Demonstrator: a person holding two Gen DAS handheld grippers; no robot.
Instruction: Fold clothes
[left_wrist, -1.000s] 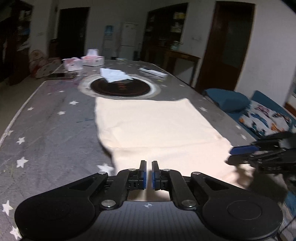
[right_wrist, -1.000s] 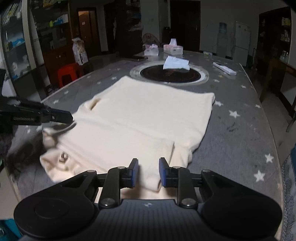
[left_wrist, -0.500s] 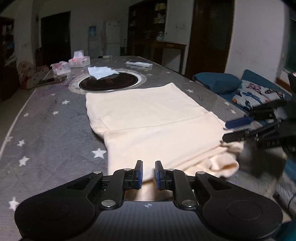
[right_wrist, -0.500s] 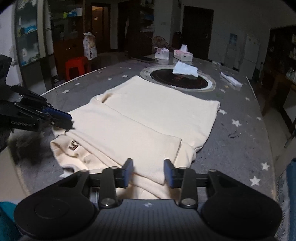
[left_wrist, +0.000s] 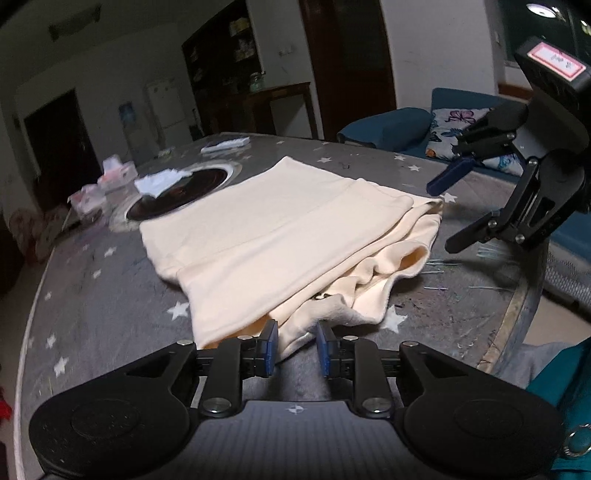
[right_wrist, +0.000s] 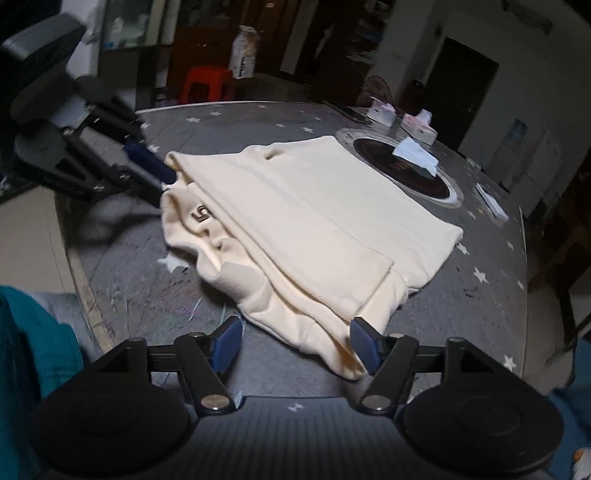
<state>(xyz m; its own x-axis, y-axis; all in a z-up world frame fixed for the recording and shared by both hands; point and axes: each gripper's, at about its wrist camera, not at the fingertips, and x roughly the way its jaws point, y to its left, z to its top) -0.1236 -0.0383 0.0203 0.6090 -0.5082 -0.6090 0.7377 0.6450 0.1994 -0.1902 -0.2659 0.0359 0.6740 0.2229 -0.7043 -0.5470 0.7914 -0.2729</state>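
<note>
A cream garment lies folded lengthwise on the grey star-print table, its near end bunched in loose layers. In the right wrist view the garment shows a dark "5" mark near its left corner. My left gripper is open, its blue pads just short of the garment's near hem, nothing held. My right gripper is wide open, and the cloth's near edge reaches in between its fingers. The right gripper hovers open beside the garment's right corner. The left gripper has one blue pad close to the collar corner.
A round black hotplate is set in the table beyond the garment, with white paper on it. Tissue boxes stand farther back. A blue sofa is on the right and a red stool on the left. The table edge is close.
Both grippers have opened from nearly shut, the right one widest. Both have swung outward to the garment's near corners. The near end of the garment now lies bunched.
</note>
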